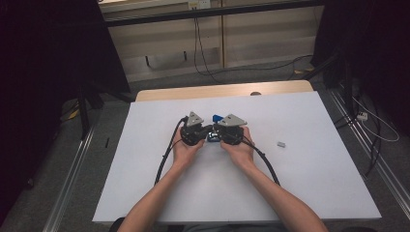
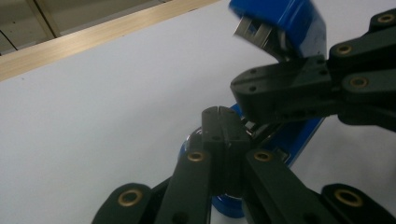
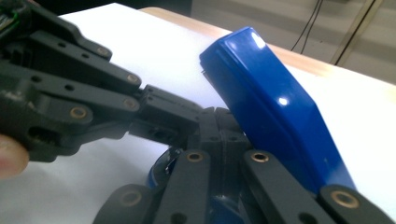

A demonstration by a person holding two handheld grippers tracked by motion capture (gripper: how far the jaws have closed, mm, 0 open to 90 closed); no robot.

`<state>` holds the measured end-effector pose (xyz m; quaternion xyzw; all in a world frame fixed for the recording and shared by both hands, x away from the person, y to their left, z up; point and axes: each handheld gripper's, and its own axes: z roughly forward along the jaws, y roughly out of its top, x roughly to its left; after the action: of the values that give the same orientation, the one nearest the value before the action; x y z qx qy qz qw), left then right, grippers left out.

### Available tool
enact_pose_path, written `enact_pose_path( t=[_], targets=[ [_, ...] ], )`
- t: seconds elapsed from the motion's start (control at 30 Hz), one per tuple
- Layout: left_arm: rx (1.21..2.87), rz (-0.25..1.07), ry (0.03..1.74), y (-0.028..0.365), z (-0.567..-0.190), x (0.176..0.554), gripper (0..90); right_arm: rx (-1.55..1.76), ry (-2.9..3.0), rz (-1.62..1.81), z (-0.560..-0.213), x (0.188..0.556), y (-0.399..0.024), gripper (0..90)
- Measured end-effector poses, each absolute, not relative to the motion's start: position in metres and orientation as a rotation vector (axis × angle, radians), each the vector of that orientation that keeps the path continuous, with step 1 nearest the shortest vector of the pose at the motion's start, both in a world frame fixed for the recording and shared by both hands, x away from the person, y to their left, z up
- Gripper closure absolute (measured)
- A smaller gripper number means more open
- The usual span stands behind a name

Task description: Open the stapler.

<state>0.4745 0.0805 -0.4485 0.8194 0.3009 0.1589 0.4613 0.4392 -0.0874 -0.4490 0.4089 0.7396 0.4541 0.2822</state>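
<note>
A blue stapler (image 1: 216,118) stands open on the white table, its lid (image 3: 266,107) tilted up and its base (image 2: 296,135) lying flat. Both grippers meet tip to tip over the base, below the raised lid. My left gripper (image 2: 218,112) comes in from the left (image 1: 207,131) with its jaws pressed together and nothing visible between them. My right gripper (image 3: 219,114) comes from the right (image 1: 218,131), also shut, its tip just under the lid's metal underside (image 2: 254,30). Whether either tip pinches an inner part of the stapler is hidden.
A small grey block (image 1: 281,144) lies on the white table top (image 1: 314,183) to the right of the hands. A wooden strip (image 1: 222,90) borders the far edge. Black cables (image 1: 164,159) trail back from both grippers towards the person.
</note>
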Motion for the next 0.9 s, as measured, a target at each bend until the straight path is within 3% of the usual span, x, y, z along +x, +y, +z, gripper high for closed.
enact_pose_path(
  t=[0.9],
  targets=[
    [2.012,0.399,0.739,0.0804,-0.4487,0.4745,90.0,1.098,1.936,1.207,-0.4397,0.4394,-0.0977,90.0]
  ],
)
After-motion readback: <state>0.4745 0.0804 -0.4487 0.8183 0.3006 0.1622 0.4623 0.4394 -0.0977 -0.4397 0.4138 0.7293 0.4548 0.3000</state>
